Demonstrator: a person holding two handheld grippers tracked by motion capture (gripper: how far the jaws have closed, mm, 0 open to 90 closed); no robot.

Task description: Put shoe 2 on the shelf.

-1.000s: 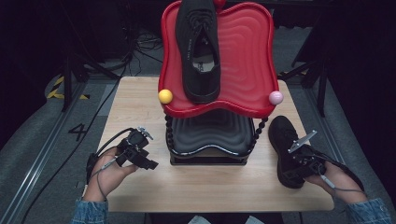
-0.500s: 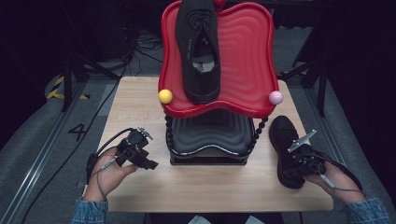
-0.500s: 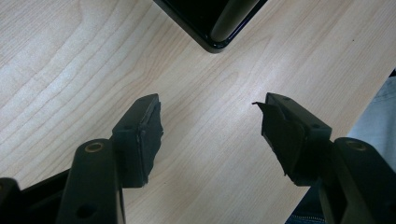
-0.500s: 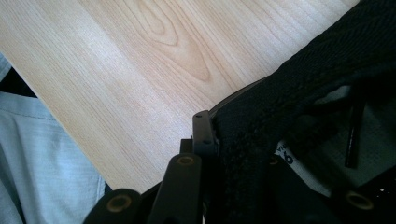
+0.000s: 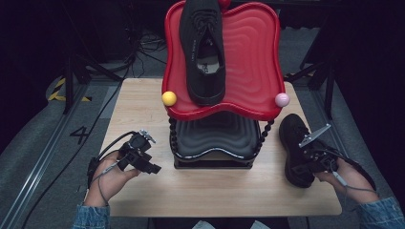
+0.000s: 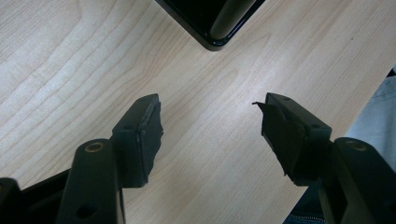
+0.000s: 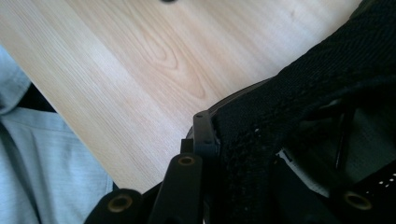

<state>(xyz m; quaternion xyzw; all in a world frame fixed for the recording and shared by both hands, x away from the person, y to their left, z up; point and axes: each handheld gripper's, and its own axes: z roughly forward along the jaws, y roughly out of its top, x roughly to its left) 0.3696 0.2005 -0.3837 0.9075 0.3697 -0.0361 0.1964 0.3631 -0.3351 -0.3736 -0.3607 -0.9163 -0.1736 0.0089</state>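
The right gripper (image 5: 305,164) has just squeezed onto the black cloth shoe's (image 5: 295,143) side wall. The left gripper (image 5: 152,168) rests spread above the pale wooden table (image 5: 138,102).

Two black shoes (image 5: 203,52) (image 5: 295,143) — one two-tier rack (image 5: 248,57) — two balls (image 5: 169,98) (image 5: 282,99).

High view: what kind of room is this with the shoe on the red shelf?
Probably a lab or workshop: a bare wooden table, loose cables on a grey floor, black metal stands nearby.
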